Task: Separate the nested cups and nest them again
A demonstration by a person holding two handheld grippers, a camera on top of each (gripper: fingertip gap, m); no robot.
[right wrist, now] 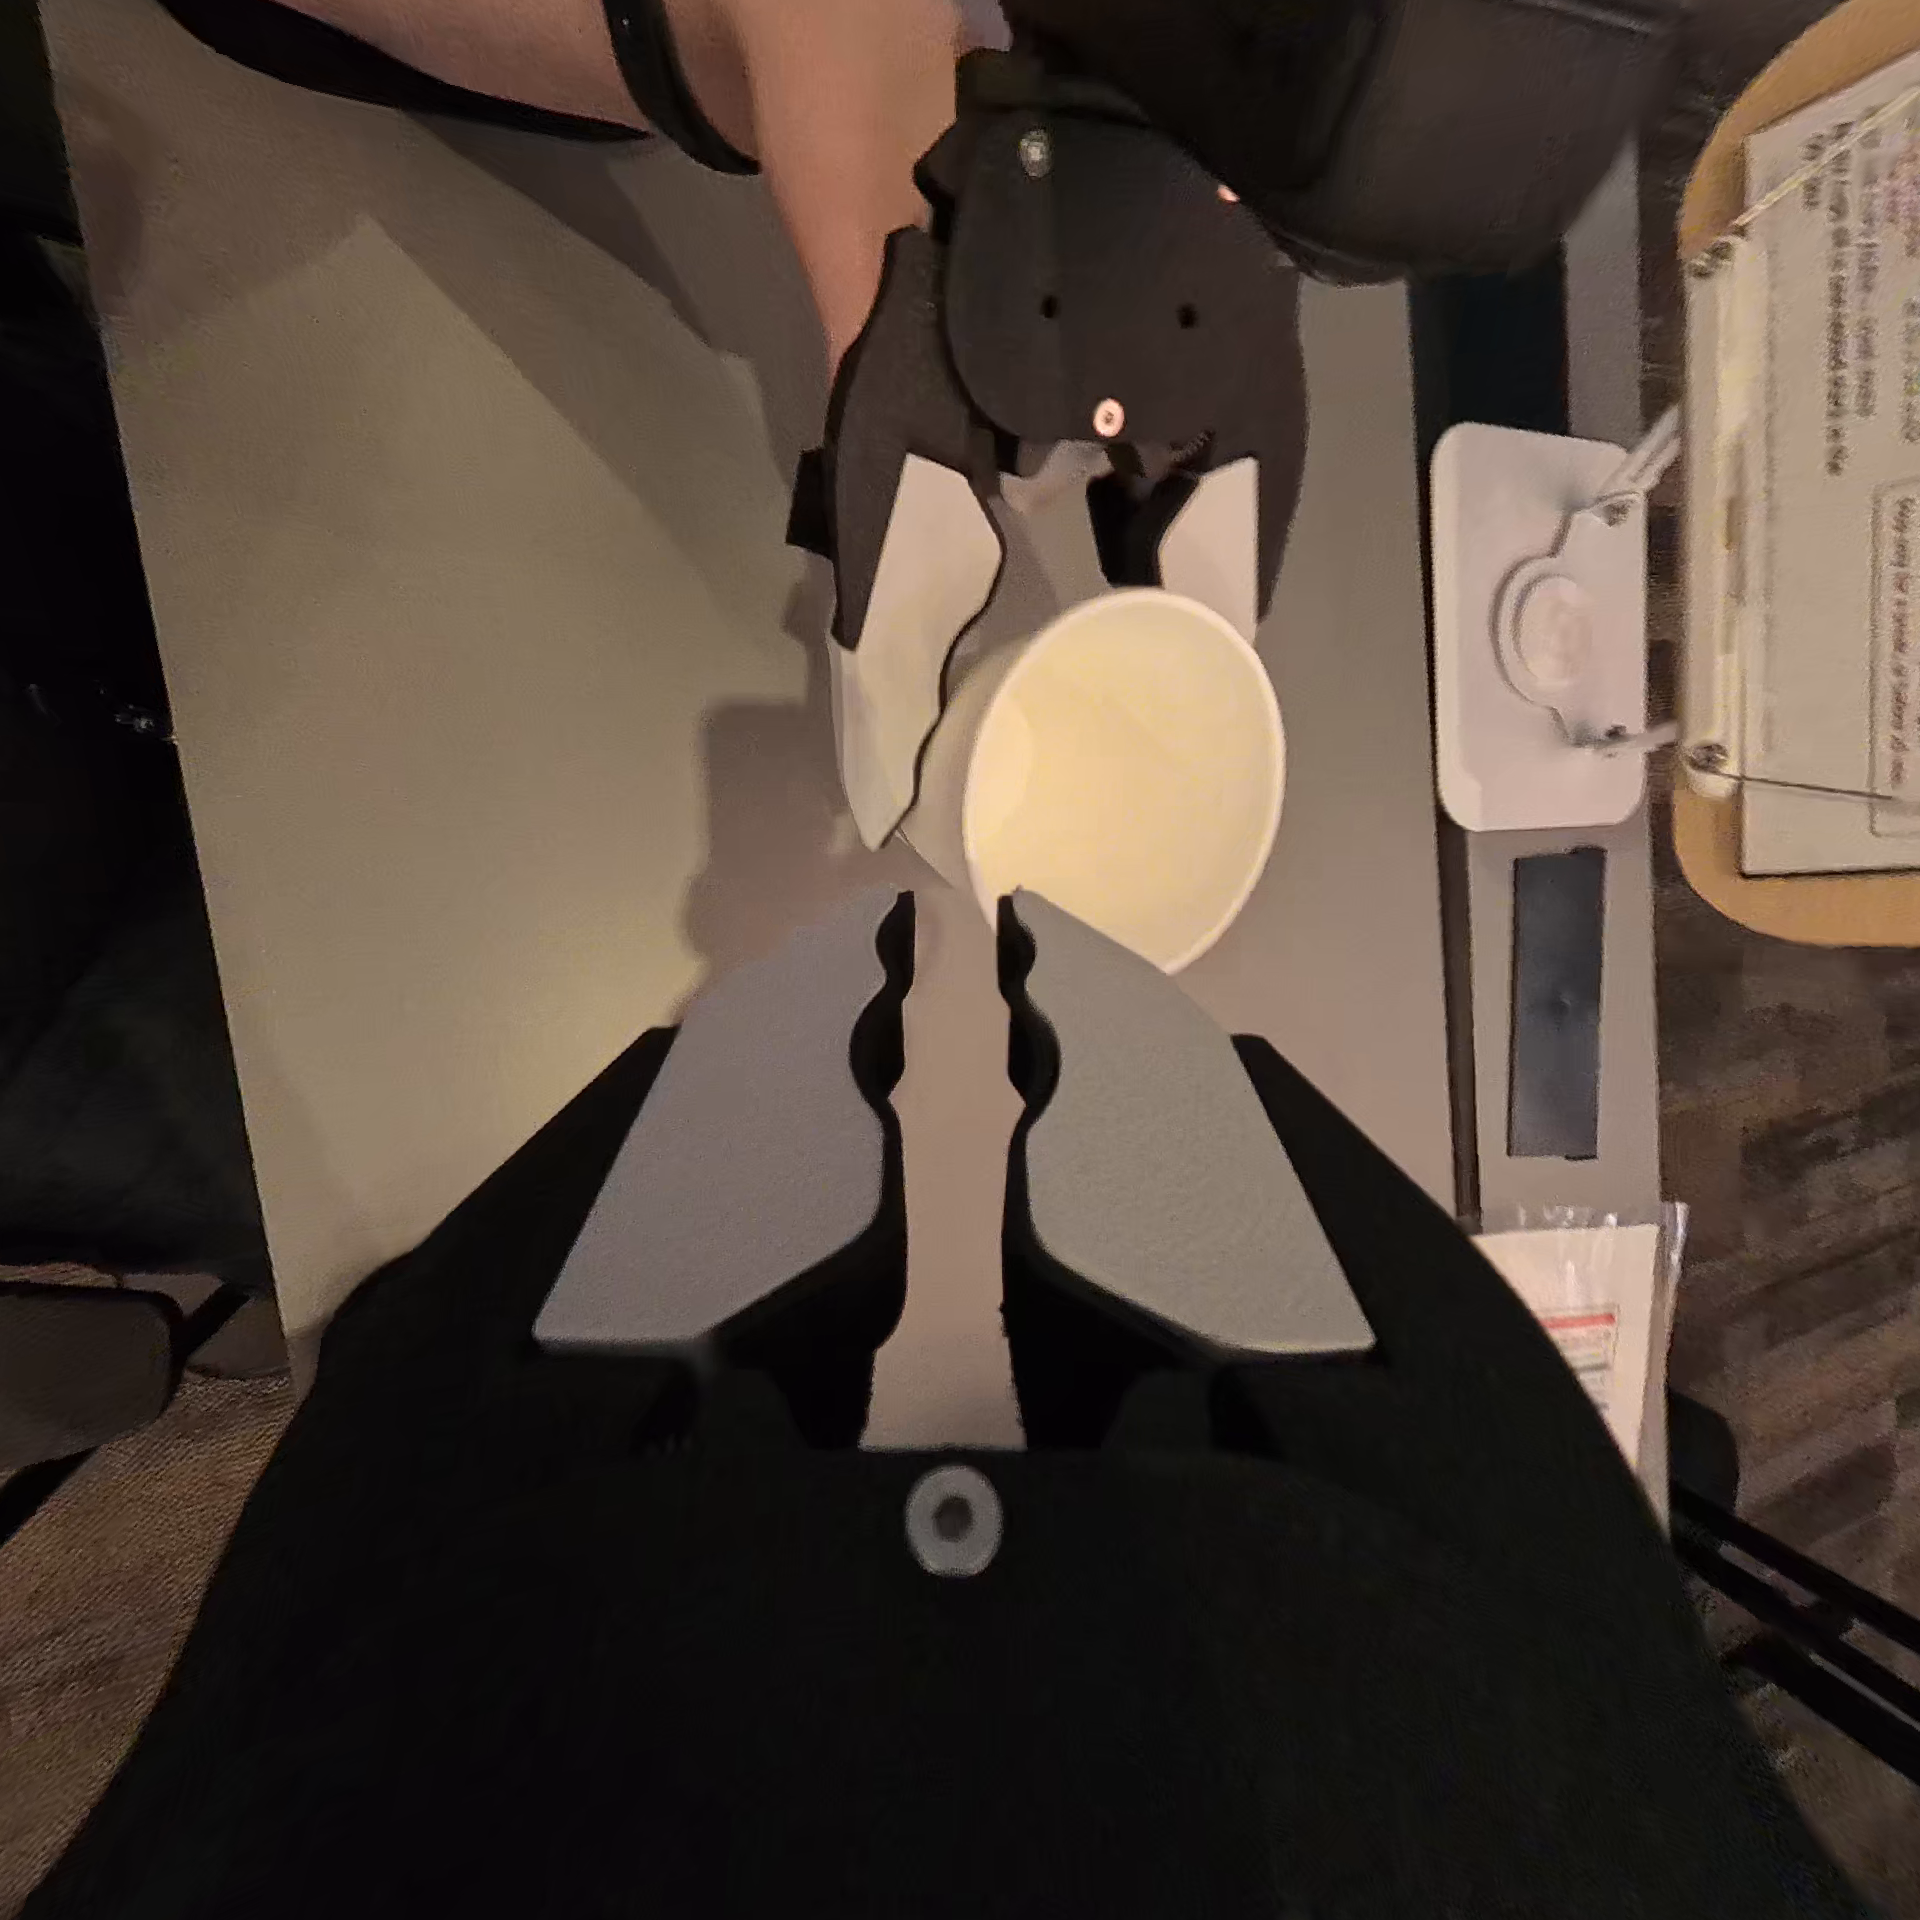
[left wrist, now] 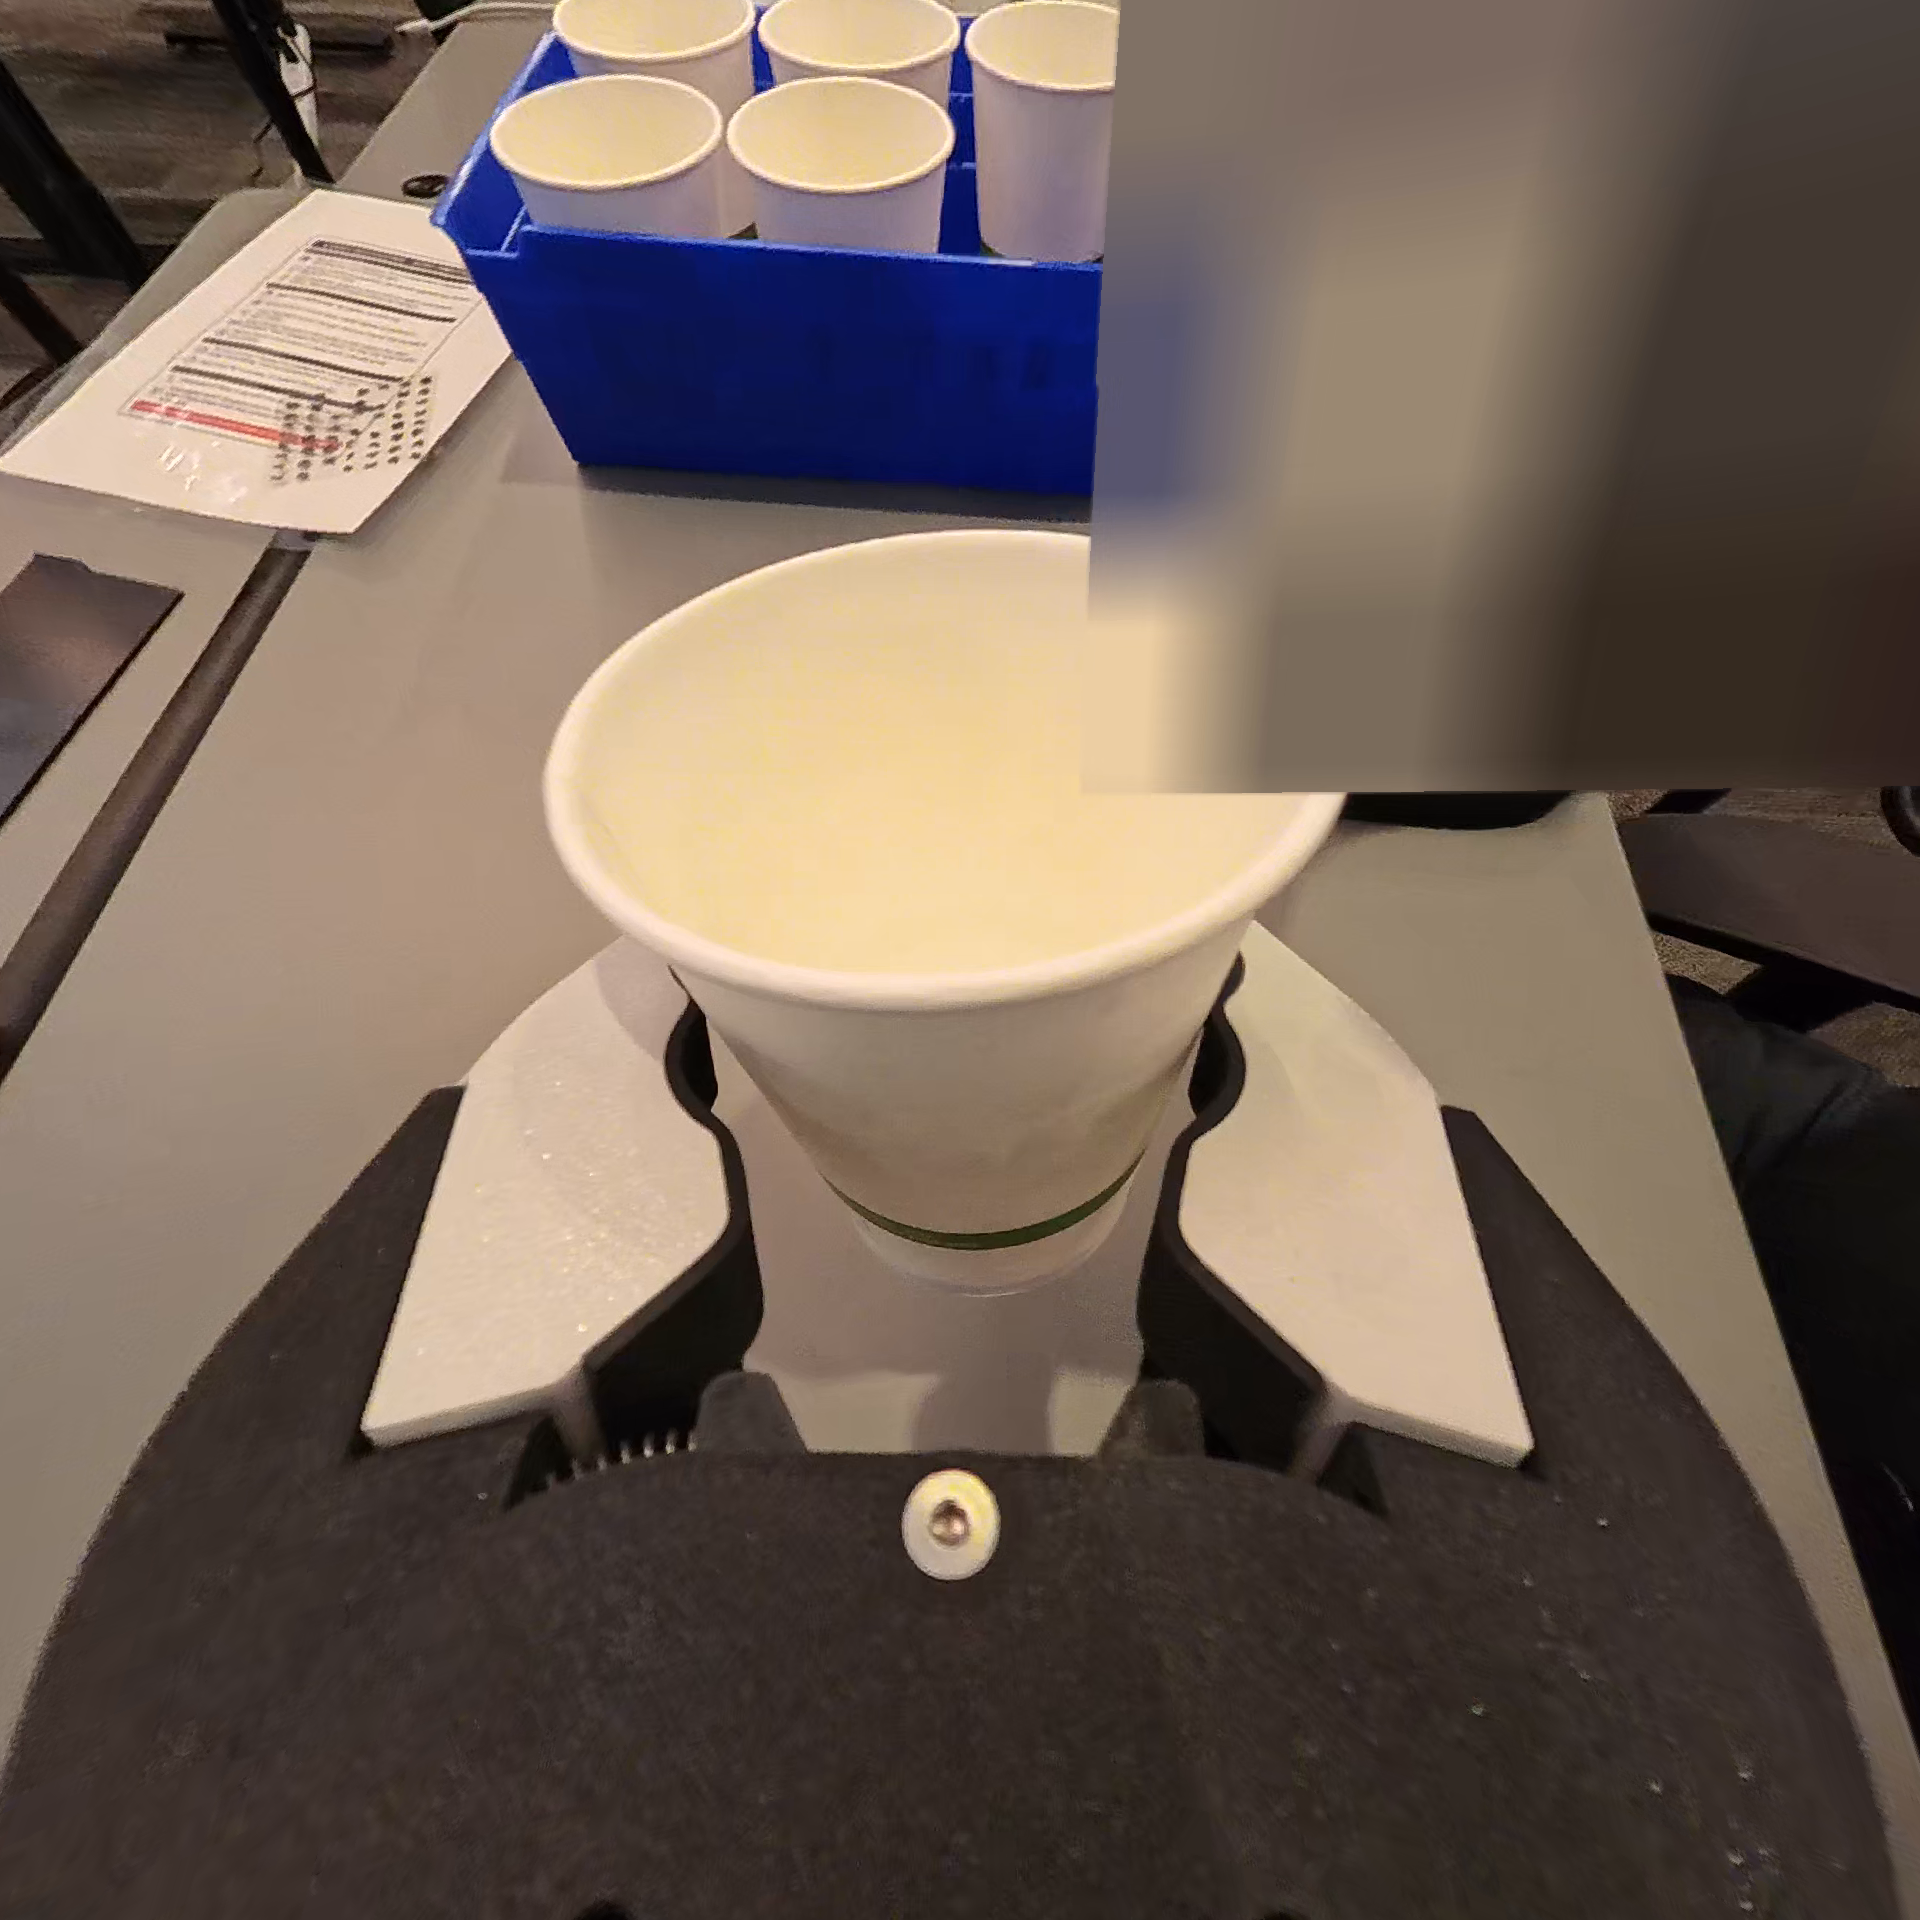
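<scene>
**Left gripper grips a paper cup while the right gripper hangs bare above it**

In the left wrist view the left gripper [left wrist: 951, 1049] fills the lower half of the frame, its two fingers [left wrist: 582, 1226] pressed against the sides of a white paper cup [left wrist: 935, 1091] with a green band near its base. The cup stands upright between the jaws at the centre of the frame, its cream inside facing the camera, and its base appears just above the grey table [left wrist: 312, 935]. Whether a second cup sits nested inside it cannot be told.

At the upper centre of that frame a blue bin [left wrist: 831, 343] rests on the table, holding several more white cups [left wrist: 613, 156] set upright side by side. A printed sheet [left wrist: 260, 353] lies flat at the upper left, just beside the bin.

In the right wrist view the right gripper [right wrist: 954, 904] points down at the table from above, its jaws drawn close with a narrow gap between them and nothing held. Its right fingertip overlaps the cup's rim in this frame; whether they touch cannot be told. Beyond it, in the upper centre, the left gripper clasps the same cup, whose open mouth tilts toward the camera. A forearm [right wrist: 810, 156] enters at the top. At the right edge sits a white device [right wrist: 1538, 623].
</scene>
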